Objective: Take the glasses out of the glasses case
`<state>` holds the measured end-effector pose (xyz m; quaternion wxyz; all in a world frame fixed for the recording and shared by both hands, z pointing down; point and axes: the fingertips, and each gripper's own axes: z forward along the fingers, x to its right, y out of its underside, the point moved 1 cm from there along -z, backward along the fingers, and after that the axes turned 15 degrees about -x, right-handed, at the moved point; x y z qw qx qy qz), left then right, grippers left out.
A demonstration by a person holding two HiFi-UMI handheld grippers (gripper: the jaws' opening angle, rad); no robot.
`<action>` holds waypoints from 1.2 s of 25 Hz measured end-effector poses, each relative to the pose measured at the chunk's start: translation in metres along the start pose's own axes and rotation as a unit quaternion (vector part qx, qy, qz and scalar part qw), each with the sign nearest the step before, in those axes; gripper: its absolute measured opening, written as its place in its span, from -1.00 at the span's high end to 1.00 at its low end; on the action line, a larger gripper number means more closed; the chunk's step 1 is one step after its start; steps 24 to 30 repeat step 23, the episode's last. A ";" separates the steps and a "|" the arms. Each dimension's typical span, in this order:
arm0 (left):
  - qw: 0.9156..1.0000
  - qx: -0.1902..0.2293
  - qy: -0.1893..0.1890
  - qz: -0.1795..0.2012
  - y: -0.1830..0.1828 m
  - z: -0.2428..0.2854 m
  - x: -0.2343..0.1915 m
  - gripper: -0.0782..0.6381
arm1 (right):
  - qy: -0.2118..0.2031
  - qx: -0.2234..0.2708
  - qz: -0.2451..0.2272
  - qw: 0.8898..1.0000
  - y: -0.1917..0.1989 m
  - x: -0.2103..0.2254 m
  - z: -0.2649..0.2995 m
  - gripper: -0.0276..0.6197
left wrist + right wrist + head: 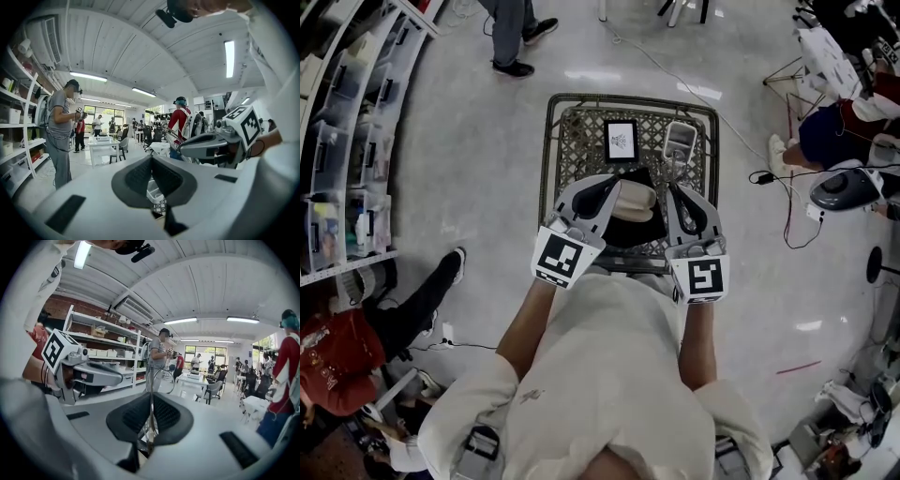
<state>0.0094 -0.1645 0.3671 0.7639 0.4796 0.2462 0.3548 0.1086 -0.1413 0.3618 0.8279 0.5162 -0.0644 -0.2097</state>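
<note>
1. The right gripper (151, 401) is clamped on the glasses (151, 380). A thin metal part of the frame stands upright between its dark pads, and one round lens rim shows just past them.
2. The left gripper (151, 161) has its pads pressed together, and nothing shows between them.
3. Both grippers are held side by side and level in front of the person, pointing away from the body into the room.
4. In the head view, the glasses case (636, 211) shows between the two grippers. It is black with a pale inside showing, and the glasses are out of it, at the right gripper's tip.
5. The case is over the near part of a wire-mesh tabletop (555, 141).
6. A black-framed card (621, 141) lies farther back on the mesh, to the left of the glasses.
7. People stand and sit around the tabletop on a glossy floor (487, 169).
</note>
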 end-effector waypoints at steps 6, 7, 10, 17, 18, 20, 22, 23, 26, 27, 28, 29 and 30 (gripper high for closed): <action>1.000 0.005 0.010 0.003 -0.004 -0.007 -0.003 0.75 | 0.004 0.000 0.005 1.000 -0.011 -0.010 -0.003 0.86; 1.000 0.005 0.011 0.003 -0.005 -0.008 -0.003 0.75 | 0.005 0.000 0.006 1.000 -0.013 -0.011 -0.004 0.86; 1.000 0.006 0.016 0.005 -0.006 -0.008 -0.002 0.75 | 0.009 -0.001 0.008 1.000 -0.016 -0.011 -0.005 0.86; 1.000 0.010 0.021 0.009 -0.007 -0.010 -0.007 0.75 | 0.017 0.002 0.010 1.000 -0.022 -0.016 -0.004 0.86; 1.000 0.010 0.020 0.010 -0.009 -0.011 -0.007 0.75 | 0.017 0.003 0.010 1.000 -0.024 -0.016 -0.005 0.86; 1.000 0.010 0.019 0.011 -0.013 -0.013 -0.007 0.75 | 0.018 0.004 0.010 1.000 -0.029 -0.015 -0.008 0.86; 1.000 0.010 0.017 0.014 -0.019 -0.015 -0.006 0.75 | 0.018 0.005 0.012 1.000 -0.034 -0.014 -0.011 0.86; 1.000 0.009 0.017 0.015 -0.022 -0.016 -0.006 0.75 | 0.019 0.005 0.013 1.000 -0.036 -0.014 -0.013 0.86; 1.000 0.009 0.017 0.015 -0.022 -0.016 -0.006 0.75 | 0.019 0.005 0.013 1.000 -0.036 -0.014 -0.013 0.86; 1.000 0.009 0.017 0.015 -0.022 -0.016 -0.006 0.75 | 0.019 0.005 0.013 1.000 -0.036 -0.014 -0.013 0.86; 1.000 0.009 0.017 0.015 -0.022 -0.016 -0.006 0.75 | 0.019 0.005 0.013 1.000 -0.036 -0.014 -0.013 0.86; 1.000 0.009 0.017 0.015 -0.022 -0.016 -0.006 0.75 | 0.019 0.005 0.013 1.000 -0.036 -0.014 -0.013 0.86; 1.000 0.009 0.017 0.015 -0.022 -0.016 -0.006 0.75 | 0.019 0.005 0.013 1.000 -0.036 -0.014 -0.013 0.86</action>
